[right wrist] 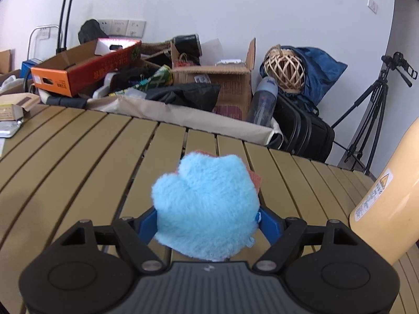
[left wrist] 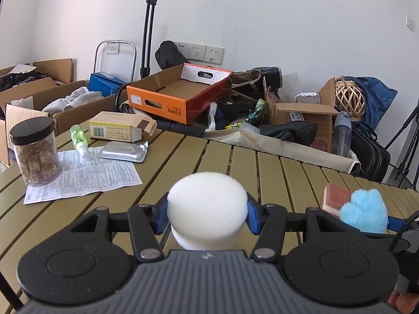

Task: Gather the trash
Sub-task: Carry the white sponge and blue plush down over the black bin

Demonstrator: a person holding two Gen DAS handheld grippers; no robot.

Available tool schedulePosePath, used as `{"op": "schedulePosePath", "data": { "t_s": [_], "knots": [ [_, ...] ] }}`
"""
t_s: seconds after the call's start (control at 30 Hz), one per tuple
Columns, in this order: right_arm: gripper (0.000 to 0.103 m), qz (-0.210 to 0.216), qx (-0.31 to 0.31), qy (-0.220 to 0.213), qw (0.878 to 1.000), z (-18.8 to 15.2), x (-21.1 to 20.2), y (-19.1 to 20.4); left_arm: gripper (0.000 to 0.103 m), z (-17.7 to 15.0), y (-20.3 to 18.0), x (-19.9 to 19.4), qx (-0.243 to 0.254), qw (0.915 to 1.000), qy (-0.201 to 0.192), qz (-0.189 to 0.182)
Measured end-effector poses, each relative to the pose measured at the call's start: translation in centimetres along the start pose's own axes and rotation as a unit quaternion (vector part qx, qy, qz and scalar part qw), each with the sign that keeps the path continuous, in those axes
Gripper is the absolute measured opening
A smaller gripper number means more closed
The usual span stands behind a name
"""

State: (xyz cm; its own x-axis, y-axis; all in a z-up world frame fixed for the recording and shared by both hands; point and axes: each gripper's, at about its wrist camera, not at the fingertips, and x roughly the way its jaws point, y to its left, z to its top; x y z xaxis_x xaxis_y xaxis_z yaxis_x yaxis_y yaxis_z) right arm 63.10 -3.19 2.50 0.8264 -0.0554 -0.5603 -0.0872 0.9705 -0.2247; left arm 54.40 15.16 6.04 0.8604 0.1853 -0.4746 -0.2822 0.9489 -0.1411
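Note:
My left gripper (left wrist: 207, 210) is shut on a round white foam sponge (left wrist: 207, 198), its blue pads (left wrist: 163, 214) pressing both sides just above the slatted olive table (left wrist: 275, 175). In the right wrist view my right gripper (right wrist: 207, 226) is shut on a fluffy light-blue puff (right wrist: 205, 206), which bulges over the jaws. That puff (left wrist: 364, 214) also shows at the right of the left wrist view. A red and yellow scouring sponge (left wrist: 334, 200) lies on the table right behind it, and only its corner (right wrist: 255, 180) peeks out in the right wrist view.
At the table's left stand a jar of brown chunks (left wrist: 34, 154), a printed leaflet (left wrist: 86, 180), a foil pack (left wrist: 123, 151), a green spray bottle (left wrist: 80, 138) and a small carton (left wrist: 117, 128). Cluttered boxes (left wrist: 178, 96) lie beyond the far edge. A cream-yellow object (right wrist: 387, 209) stands close on the right.

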Motion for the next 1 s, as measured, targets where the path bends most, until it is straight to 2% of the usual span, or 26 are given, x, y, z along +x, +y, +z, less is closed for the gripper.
{"op": "schedulePosePath", "data": {
  "t_s": [0.57,1.0],
  "knots": [
    [0.078,0.021,0.013,-0.048,0.999,-0.3,-8.9,-1.2,0.056,0.2,0.7,-6.6,0.004,0.9996,-0.026,-0.006],
    [0.078,0.053,0.03,-0.085,0.995,-3.7,-17.6,-3.2,0.056,-1.7,2.1,-14.5,0.016,0.9977,-0.065,0.003]
  ]
}}
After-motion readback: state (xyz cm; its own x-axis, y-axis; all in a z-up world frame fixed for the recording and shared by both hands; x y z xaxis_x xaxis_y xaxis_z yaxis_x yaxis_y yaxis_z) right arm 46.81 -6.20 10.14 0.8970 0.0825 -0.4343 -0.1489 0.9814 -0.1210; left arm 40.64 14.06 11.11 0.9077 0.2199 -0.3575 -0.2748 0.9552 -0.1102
